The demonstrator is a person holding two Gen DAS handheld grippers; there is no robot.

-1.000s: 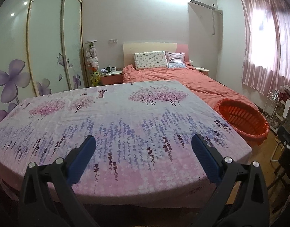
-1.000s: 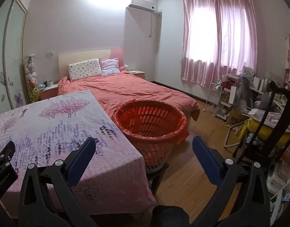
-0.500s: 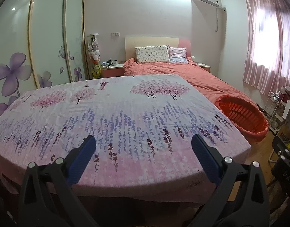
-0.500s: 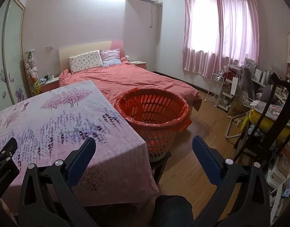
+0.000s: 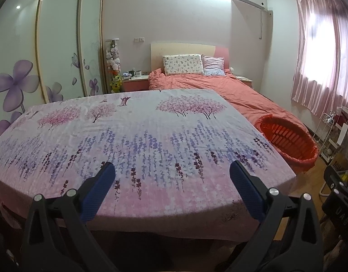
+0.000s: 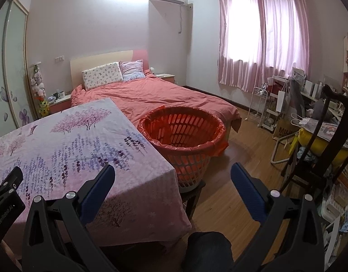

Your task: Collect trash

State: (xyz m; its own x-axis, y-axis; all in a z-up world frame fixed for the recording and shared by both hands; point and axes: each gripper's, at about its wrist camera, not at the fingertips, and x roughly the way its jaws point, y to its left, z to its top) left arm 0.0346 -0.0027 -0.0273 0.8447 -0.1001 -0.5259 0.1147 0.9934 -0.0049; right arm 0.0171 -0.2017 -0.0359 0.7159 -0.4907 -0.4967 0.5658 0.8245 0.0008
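orange basket (image 6: 181, 136) with an orange bag liner sits on a dark stool (image 6: 192, 191), just beside the right edge of the bench (image 6: 60, 149). also seen in the left wrist view, basket (image 5: 287, 138) at the far right past the bench corner. liner folds over the rim, a flap hangs down on the right side. cannot tell what is inside the basket; no trash item can be made out on the bench top.

bench is covered by a pink and purple floral cloth (image 5: 139, 140), cloth hangs over the near edge and the right corner. cloth lies flat, slight wrinkles.

left gripper (image 5: 172, 181) hangs over the near edge of the bench, jaws wide apart, nothing between them, blue pads facing in. right gripper (image 6: 172, 181) hangs over the bench's right corner and the wood floor (image 6: 237, 158), jaws wide apart, holding nothing. part of the left gripper's body shows at the left edge of the right wrist view.

behind the bench: bed (image 6: 164, 95) with salmon cover, 2 pillows (image 5: 183, 64) at the headboard. wardrobe (image 5: 60, 45) with purple flower doors on the left. pink curtains (image 6: 260, 34) over a bright window on the right. cluttered shelves and a dark chair (image 6: 321, 140) at far right. dark rounded shape at the bottom of the right wrist view, cannot tell what it is.
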